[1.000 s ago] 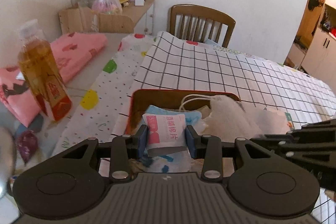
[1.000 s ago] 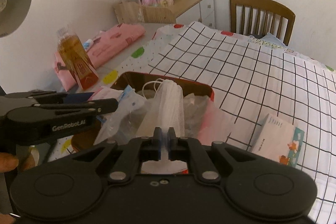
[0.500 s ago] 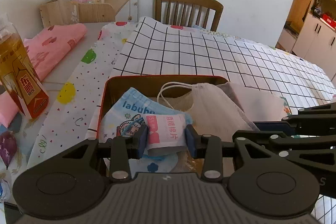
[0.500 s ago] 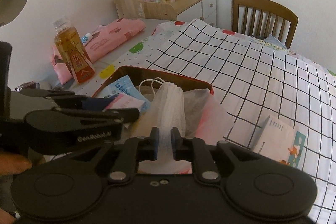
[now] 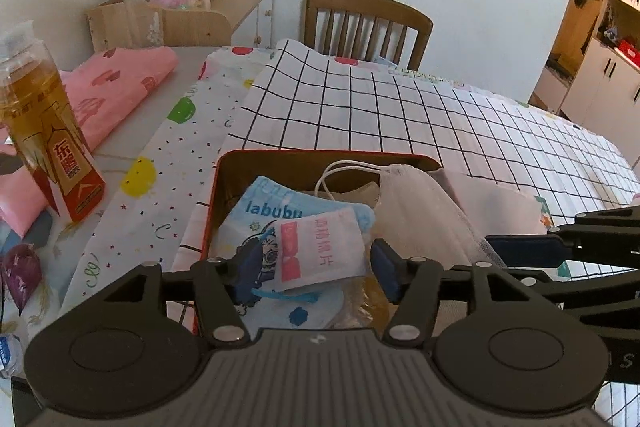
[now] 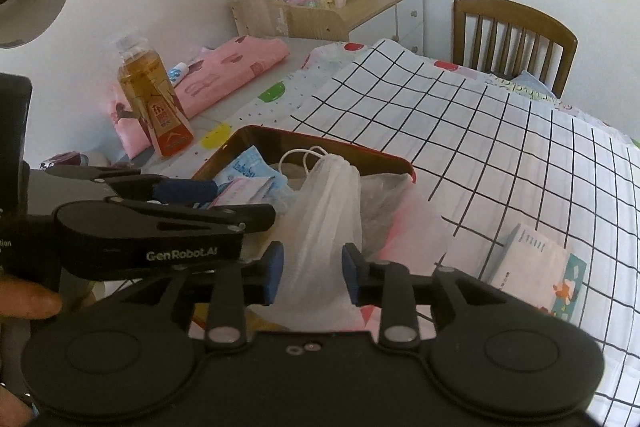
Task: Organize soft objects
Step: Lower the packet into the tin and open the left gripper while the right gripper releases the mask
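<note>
A red-rimmed tray (image 5: pixel 320 155) on the checked cloth holds soft things: a blue "labubu" mask pack (image 5: pixel 264 211), a white-and-pink wipe sachet (image 5: pixel 320 251) and a white face mask (image 5: pixel 424 215). My left gripper (image 5: pixel 313 269) is open, its pads apart on either side of the sachet, which lies loose on the pile. My right gripper (image 6: pixel 312 273) is open around the white mask (image 6: pixel 328 211), which rests in the tray (image 6: pixel 320 143). The left gripper also shows in the right wrist view (image 6: pixel 188 203), just left of the mask.
A bottle of amber tea (image 5: pixel 44 143) stands left of the tray beside folded pink cloth (image 5: pixel 108 95). A tissue pack (image 6: pixel 536 267) lies on the checked cloth to the right. A wooden chair (image 5: pixel 364 23) and a cluttered shelf (image 5: pixel 180 7) stand at the back.
Both grippers have opened: the left let go of the sachet and the right let go of the white mask, both now lying in the tray.
</note>
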`<state>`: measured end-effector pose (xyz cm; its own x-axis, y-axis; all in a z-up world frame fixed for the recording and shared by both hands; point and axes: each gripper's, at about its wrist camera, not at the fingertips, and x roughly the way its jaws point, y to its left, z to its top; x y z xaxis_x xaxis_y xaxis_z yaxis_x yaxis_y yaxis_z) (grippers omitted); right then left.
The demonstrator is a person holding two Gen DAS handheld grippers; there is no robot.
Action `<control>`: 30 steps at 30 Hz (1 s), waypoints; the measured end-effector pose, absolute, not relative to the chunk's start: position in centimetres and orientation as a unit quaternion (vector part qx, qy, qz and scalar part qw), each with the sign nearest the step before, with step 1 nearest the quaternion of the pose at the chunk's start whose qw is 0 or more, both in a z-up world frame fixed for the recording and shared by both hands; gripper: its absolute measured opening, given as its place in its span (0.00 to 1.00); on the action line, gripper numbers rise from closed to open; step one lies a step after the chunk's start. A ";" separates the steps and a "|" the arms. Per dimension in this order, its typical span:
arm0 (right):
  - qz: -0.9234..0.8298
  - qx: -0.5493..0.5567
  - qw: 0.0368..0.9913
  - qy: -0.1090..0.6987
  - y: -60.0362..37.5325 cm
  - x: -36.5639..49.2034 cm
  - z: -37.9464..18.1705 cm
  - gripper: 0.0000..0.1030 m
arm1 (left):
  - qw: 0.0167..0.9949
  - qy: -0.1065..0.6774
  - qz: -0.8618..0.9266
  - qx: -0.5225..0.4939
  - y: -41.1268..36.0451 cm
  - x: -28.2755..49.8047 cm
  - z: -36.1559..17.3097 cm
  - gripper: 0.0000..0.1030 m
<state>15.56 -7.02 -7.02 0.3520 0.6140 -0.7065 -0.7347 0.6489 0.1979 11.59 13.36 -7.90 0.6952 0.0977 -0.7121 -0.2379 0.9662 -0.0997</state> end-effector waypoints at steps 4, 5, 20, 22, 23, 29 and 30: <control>0.413 -0.075 0.822 0.385 -7.5 15.2 -6.6 0.37 | 0.919 0.369 0.096 -0.100 13.5 10.9 -7.2 0.65; 0.413 -0.074 0.823 0.383 -7.6 15.2 -6.4 0.39 | 0.920 0.366 0.096 -0.102 13.5 10.7 -6.9 0.65; 0.430 -0.074 0.839 0.325 -9.3 12.5 -3.2 0.59 | 0.935 0.330 0.094 -0.087 12.4 7.5 -3.3 0.72; 0.431 -0.075 0.841 0.316 -9.6 12.0 -2.9 0.61 | 0.939 0.320 0.090 -0.086 12.1 6.9 -2.6 0.73; 0.432 -0.074 0.842 0.314 -9.8 11.9 -2.8 0.62 | 0.940 0.317 0.089 -0.085 12.0 6.7 -2.3 0.73; 0.429 -0.061 0.851 0.297 -11.2 10.7 -1.8 0.69 | 0.947 0.301 0.079 -0.077 11.0 4.9 -0.8 0.77; 0.428 -0.057 0.852 0.294 -11.4 10.5 -1.6 0.71 | 0.949 0.297 0.080 -0.074 10.8 4.5 -0.5 0.80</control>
